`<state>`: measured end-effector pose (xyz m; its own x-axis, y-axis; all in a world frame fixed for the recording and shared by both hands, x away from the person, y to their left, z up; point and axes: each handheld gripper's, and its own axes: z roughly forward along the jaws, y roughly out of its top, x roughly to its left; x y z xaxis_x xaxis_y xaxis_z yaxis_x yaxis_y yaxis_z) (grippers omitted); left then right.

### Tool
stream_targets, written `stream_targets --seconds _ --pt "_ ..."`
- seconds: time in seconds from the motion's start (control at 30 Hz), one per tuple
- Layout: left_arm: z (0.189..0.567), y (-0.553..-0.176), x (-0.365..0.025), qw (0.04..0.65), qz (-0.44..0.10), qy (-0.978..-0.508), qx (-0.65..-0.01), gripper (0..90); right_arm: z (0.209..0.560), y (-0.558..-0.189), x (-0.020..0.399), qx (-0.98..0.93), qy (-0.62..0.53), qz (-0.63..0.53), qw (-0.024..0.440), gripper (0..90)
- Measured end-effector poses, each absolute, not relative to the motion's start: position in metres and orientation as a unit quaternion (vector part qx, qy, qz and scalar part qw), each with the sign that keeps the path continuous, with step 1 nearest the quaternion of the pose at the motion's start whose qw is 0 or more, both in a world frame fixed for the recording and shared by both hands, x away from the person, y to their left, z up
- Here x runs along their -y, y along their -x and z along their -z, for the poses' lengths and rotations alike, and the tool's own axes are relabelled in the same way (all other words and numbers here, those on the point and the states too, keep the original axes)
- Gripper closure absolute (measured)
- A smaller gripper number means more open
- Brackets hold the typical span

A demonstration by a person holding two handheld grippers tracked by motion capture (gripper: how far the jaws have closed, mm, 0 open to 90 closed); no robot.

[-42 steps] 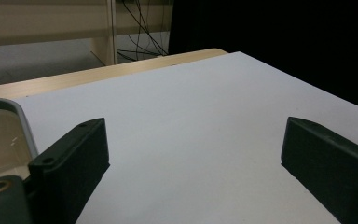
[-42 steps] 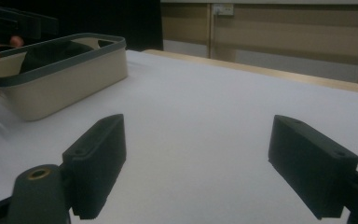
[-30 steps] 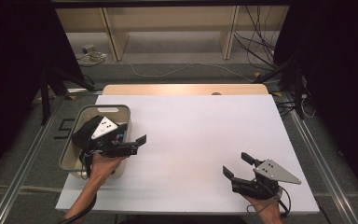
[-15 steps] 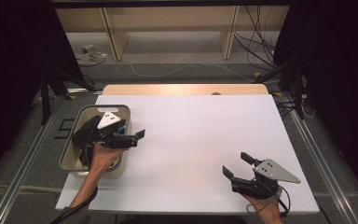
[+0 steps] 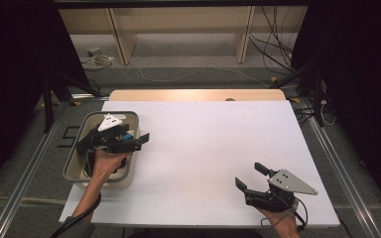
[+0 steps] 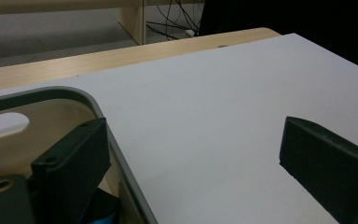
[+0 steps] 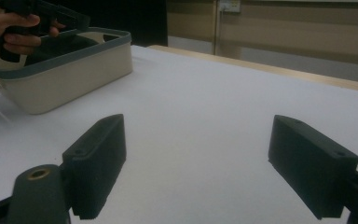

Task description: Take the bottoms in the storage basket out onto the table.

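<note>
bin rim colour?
Grey, over cream walls; the bin shows it best in the right gripper view.

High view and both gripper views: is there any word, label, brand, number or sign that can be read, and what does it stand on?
There is no readable text.
Bin: plain beige walls and grey rim, no label visible.
Left gripper and right gripper: black jaws and grey plates, no markings legible.
Blue thing in the bin: mostly hidden, no print can be made out.
White table sheet: blank.

Wooden shelving [image 5: 178, 29] and loose cables [image 5: 278, 54] beyond the table [image 5: 218, 148].
</note>
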<state>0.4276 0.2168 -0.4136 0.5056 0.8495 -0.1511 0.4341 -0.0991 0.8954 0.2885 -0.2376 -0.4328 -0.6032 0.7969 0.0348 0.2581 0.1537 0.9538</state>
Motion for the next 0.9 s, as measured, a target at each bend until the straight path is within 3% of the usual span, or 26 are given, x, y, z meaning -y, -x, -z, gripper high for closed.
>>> stream_targets --seconds 0.37,0.9 --pt "0.405 -0.431 -0.237 0.485 -0.226 -0.707 -0.463 8.3 0.433 -0.288 0.237 -0.718 -0.366 -0.537 0.249 19.9" --pt "0.397 -0.440 -0.260 0.414 -0.242 -0.716 -0.507 8.4 0.433 -0.289 0.238 -0.718 -0.370 -0.535 0.249 19.9"
